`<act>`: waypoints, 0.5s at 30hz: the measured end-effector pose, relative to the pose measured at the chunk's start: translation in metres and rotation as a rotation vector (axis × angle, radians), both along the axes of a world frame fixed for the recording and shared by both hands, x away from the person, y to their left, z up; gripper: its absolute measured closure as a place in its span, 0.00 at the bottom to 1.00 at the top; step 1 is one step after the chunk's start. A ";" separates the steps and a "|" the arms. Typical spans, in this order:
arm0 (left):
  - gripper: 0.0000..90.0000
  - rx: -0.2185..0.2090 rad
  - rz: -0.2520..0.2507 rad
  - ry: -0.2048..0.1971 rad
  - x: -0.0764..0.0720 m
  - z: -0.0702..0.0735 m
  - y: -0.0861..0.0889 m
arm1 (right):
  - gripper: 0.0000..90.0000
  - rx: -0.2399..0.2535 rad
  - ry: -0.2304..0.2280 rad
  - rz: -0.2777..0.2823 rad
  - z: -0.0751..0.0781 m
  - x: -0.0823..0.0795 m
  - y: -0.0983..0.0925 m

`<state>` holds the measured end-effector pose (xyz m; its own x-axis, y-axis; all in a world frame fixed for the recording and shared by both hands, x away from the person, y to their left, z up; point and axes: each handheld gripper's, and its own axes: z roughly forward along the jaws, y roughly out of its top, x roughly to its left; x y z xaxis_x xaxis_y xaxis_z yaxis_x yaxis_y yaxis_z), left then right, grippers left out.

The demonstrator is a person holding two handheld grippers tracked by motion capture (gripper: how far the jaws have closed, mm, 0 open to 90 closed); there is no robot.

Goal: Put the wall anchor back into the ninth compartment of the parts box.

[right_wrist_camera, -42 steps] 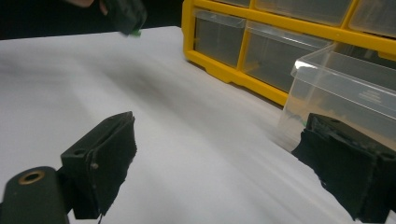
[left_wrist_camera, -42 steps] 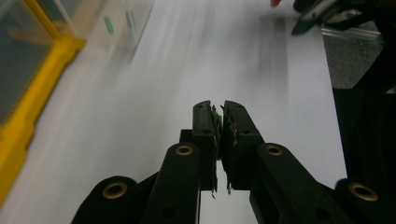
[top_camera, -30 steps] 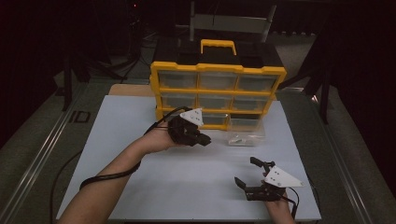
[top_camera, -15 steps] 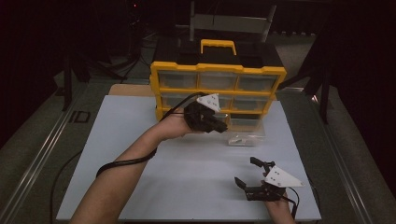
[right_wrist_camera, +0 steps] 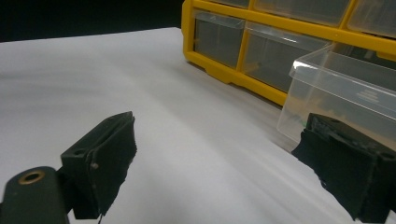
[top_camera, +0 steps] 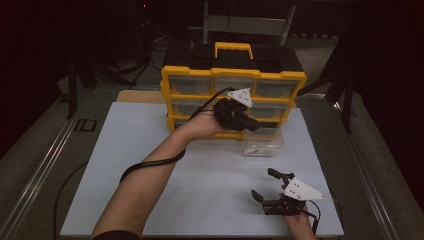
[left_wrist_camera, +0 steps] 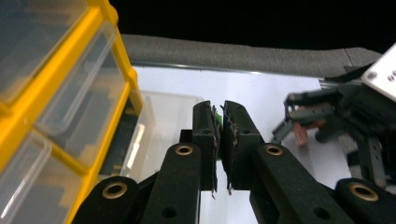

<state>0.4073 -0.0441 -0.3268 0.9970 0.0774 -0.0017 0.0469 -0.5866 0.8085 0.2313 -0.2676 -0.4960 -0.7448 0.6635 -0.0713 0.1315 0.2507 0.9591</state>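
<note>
Looking down from the high view, we see a white table top [top_camera: 150, 150] with a yellow drawer organiser [top_camera: 232, 97] standing at the upper centre of the frame, its clear drawers facing us. One clear drawer [top_camera: 263, 143] has been pulled out and sits on the table just below the organiser's lower right corner, with small dark parts lying inside it.

Our left gripper [top_camera: 250, 125] is held up at the centre of the frame, in front of the organiser's lower rows and just above and left of the loose drawer. In the left gripper view its jaws are pressed almost together, and a small green piece [left_wrist_camera: 217, 115] is pinched between the pads near their tips; we cannot tell what kind of part it is. The organiser runs down the left side of that view, with the loose drawer just behind the jaws.

Our right gripper [top_camera: 265, 186] rests low on the table at the lower right of the high view, well apart from the drawer. In the right gripper view its jaws stand spread wide with nothing between them, and the loose drawer [right_wrist_camera: 341, 100] sits at the right, beside the organiser [right_wrist_camera: 233, 77].
</note>
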 end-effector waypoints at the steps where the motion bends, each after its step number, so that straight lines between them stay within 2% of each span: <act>1: 0.94 -0.013 -0.005 0.007 0.001 0.001 -0.003 | 0.11 0.001 -0.001 0.000 0.000 0.000 0.000; 6: 0.94 -0.019 0.005 -0.001 0.005 0.003 -0.015 | 0.11 0.004 -0.004 -0.004 0.001 0.000 -0.001; 10: 0.94 -0.011 0.013 0.004 0.010 0.002 -0.023 | 0.11 0.006 -0.005 -0.003 0.001 0.000 -0.001; 15: 0.94 -0.023 0.013 0.016 0.013 -0.001 -0.030 | 0.11 0.005 -0.002 -0.002 0.001 0.000 -0.001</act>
